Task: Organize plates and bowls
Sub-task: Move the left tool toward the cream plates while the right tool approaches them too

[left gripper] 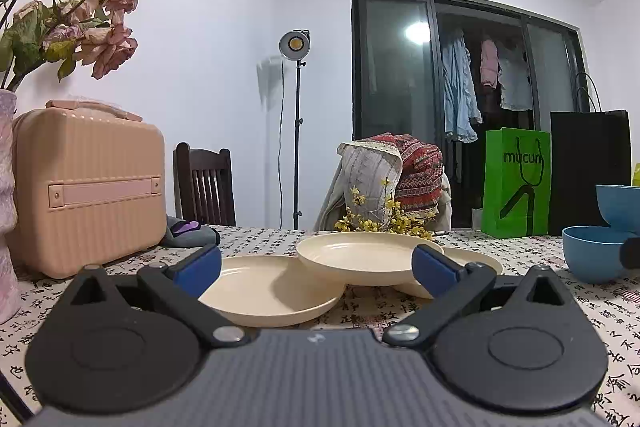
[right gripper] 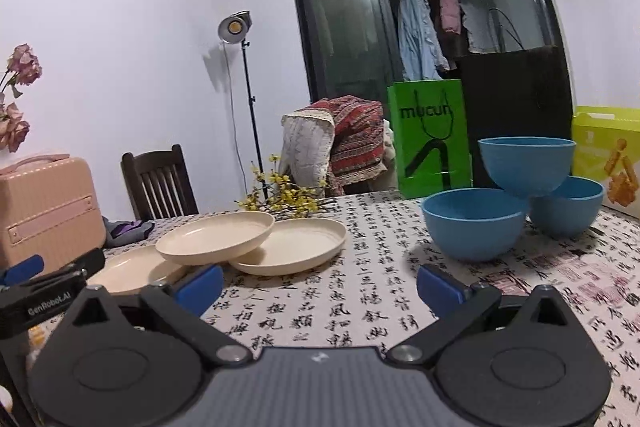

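Both grippers hang low over the table [right gripper: 320, 291] with jaws spread wide and nothing between them: the left gripper [left gripper: 316, 263] faces three cream plates [left gripper: 370, 263], the top one resting across the other two. Beyond the right gripper [right gripper: 320, 285], three blue bowls [right gripper: 474, 223] stand to the right, one perched on two.

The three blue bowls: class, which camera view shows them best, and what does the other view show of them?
The right wrist view. All three blue bowls are whole there: the top bowl rests on the rims of the front bowl and the back bowl. The left wrist view catches only two of them, at its right edge: the upper one is cut off, the lower one partly hidden.
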Demonstrator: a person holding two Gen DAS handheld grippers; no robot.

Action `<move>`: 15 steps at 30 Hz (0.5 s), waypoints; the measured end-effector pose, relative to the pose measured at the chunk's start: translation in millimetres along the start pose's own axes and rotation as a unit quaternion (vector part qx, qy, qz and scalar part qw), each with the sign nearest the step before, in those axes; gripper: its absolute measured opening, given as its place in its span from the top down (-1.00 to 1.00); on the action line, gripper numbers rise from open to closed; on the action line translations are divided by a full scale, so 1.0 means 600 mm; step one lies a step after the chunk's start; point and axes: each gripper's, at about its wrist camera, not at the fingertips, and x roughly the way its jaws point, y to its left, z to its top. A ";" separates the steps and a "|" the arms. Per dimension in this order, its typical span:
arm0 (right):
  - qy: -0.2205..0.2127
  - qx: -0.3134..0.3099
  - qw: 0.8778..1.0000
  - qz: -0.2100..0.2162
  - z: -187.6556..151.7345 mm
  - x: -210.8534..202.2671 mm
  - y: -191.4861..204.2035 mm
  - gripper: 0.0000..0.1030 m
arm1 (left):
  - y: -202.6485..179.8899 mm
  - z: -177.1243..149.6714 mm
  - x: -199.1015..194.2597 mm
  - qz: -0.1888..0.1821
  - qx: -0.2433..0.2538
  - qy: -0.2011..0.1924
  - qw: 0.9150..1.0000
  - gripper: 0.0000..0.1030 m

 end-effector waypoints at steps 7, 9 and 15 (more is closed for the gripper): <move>0.008 -0.007 1.000 0.010 0.015 0.030 0.019 -1.00 | 0.009 0.008 0.015 -0.016 -0.010 0.034 0.999 -1.00; 0.009 -0.009 1.000 0.012 0.021 0.039 0.024 -1.00 | 0.013 0.017 0.013 -0.016 -0.009 0.028 0.999 -1.00; 0.003 -0.013 1.000 0.021 0.041 0.058 0.034 -1.00 | 0.020 0.056 0.008 -0.025 -0.007 0.009 1.000 -1.00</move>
